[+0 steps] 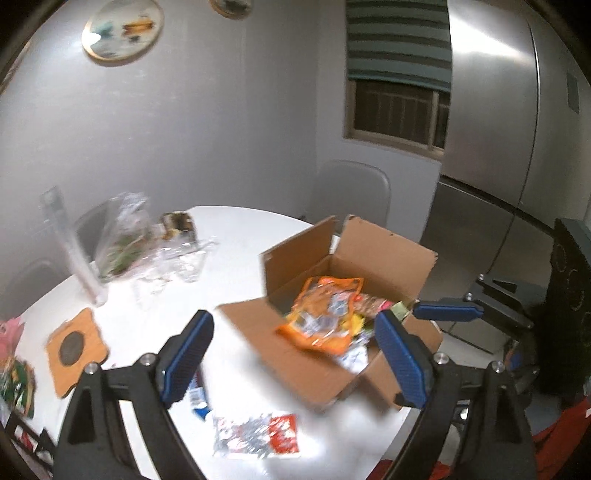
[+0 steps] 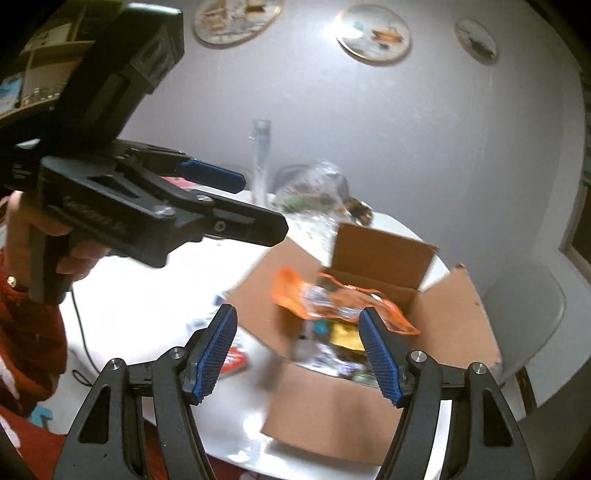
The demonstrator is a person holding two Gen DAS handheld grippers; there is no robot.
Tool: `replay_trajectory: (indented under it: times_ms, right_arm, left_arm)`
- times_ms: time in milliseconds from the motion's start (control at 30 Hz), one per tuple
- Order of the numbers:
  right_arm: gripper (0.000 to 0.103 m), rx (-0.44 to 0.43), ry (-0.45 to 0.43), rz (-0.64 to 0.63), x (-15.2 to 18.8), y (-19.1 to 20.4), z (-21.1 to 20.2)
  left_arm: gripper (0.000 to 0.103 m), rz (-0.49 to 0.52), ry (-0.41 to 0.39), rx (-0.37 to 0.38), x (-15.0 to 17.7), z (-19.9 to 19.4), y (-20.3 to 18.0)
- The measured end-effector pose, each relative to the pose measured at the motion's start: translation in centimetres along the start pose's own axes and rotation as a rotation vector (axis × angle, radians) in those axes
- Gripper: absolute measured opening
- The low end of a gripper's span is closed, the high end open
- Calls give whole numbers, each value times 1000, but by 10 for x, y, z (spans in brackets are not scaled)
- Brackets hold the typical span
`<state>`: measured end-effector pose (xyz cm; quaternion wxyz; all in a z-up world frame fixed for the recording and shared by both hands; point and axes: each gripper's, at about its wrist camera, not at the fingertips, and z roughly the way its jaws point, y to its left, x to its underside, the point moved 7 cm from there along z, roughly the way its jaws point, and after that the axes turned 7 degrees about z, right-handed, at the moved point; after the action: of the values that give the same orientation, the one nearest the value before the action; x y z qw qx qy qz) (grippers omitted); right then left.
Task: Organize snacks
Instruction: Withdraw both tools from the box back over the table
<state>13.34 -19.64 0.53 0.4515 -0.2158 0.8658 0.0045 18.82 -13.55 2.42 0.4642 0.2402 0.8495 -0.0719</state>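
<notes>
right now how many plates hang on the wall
3 in the right wrist view: left plate, middle plate, right plate, in a row up high. More may hang out of frame.

White round table [image 1: 155, 332] bears an open cardboard box [image 1: 321, 362], cork coaster [image 1: 75, 347] — loose, blurry wrappers [image 1: 255, 435], perhaps.

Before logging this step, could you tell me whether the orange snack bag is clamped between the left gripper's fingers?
No, the orange snack bag lies in the open cardboard box, and the left gripper stands open with nothing between its fingers.
</notes>
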Motion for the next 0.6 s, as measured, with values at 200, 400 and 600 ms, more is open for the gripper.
replay_trajectory:
  times_ms: [200,400,600]
  right_arm:
    - [65,-97,-18,-58,0,55,2]
    - [65,-189,-3,-99,12,103,14]
    - [65,-224,24,-115,35,131,38]
  left_arm:
    - [87,-56,-15,-77,37,-31,30]
    - [87,-132,3,-144,87,-44,58]
    - [87,-226,50,-176,145,-36,77]
